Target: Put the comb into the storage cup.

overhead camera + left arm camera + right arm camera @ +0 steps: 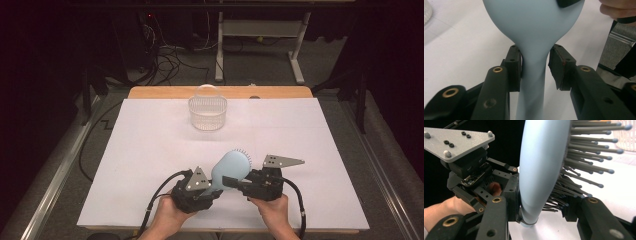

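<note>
A: Where's the hairbrush (231, 167)?
B: Off the bench (150, 150), near its front edge, between both grippers
A: Right gripper (541, 212)?
B: Its fingers are clamped across the brush head, one on the smooth back, one in the bristles
A: Left gripper (535, 66)?
B: Fingers straddle the handle, one touching, the other just clear: parted

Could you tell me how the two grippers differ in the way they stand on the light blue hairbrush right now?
The left gripper sits at the hairbrush handle, with a gap at one pad. The right gripper clamps the brush head, one pad on its smooth back, the other among the bristles. The left is open; the right is shut. Both meet the same brush above the table.
</note>
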### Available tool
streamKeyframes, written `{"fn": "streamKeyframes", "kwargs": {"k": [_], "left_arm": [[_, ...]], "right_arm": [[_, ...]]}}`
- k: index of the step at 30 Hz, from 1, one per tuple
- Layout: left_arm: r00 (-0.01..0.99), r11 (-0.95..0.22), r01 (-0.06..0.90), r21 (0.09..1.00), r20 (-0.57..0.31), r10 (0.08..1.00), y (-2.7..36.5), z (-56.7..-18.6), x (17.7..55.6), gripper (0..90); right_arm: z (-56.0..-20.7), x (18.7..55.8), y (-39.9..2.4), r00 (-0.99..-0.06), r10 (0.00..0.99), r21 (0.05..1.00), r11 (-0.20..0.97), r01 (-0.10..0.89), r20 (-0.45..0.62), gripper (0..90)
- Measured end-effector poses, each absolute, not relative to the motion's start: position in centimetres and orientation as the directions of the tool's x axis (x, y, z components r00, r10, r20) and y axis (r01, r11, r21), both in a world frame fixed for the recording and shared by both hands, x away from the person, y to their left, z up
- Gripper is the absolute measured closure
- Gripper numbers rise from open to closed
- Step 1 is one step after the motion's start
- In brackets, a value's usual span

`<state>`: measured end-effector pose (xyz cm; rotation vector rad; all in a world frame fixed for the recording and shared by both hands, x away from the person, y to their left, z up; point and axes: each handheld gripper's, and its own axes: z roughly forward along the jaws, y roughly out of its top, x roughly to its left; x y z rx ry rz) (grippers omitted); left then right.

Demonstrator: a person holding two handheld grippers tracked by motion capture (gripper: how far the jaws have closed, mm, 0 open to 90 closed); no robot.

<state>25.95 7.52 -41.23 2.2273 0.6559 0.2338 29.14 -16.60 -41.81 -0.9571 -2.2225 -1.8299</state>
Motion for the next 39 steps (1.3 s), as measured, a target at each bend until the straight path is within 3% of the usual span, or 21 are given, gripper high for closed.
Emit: {"fn": "streamKeyframes", "kwargs": {"k": [11, 13, 18, 19, 22, 24, 39], "left_arm": [[0.851, -0.546, 0.373, 0.750, -0.044, 0.523, 7.8, -41.1, 26.0, 56.6], [0.853, -0.545, 0.371, 0.752, -0.045, 0.519, 7.9, -41.1, 26.1, 50.5], [0.855, -0.543, 0.365, 0.756, -0.040, 0.518, 8.0, -41.1, 26.2, 49.7], [0.855, -0.542, 0.365, 0.757, -0.042, 0.517, 8.1, -41.1, 26.2, 45.1], [0.857, -0.533, 0.360, 0.766, -0.045, 0.514, 8.2, -41.1, 26.2, 44.9], [0.855, -0.525, 0.361, 0.771, -0.048, 0.517, 8.3, -41.1, 26.2, 39.7], [0.845, -0.490, 0.358, 0.795, -0.052, 0.533, 8.9, -40.9, 26.3, 31.5]], "right_arm": [[-41.8, 29.2, -16.8, -0.795, 0.394, 0.847, 0.071, 0.527, 0.461, 58.9], [-41.7, 29.2, -16.8, -0.795, 0.395, 0.847, 0.072, 0.527, 0.461, 58.9], [-41.5, 29.2, -17.1, -0.797, 0.401, 0.853, 0.066, 0.517, 0.452, 59.2], [-41.4, 29.2, -17.2, -0.795, 0.405, 0.853, 0.063, 0.518, 0.452, 59.3], [-41.3, 29.3, -17.6, -0.793, 0.412, 0.856, 0.058, 0.514, 0.449, 59.3], [-41.3, 29.3, -17.7, -0.792, 0.413, 0.856, 0.057, 0.514, 0.448, 59.4], [-40.8, 29.3, -18.4, -0.791, 0.427, 0.862, 0.048, 0.504, 0.439, 59.3]]}}
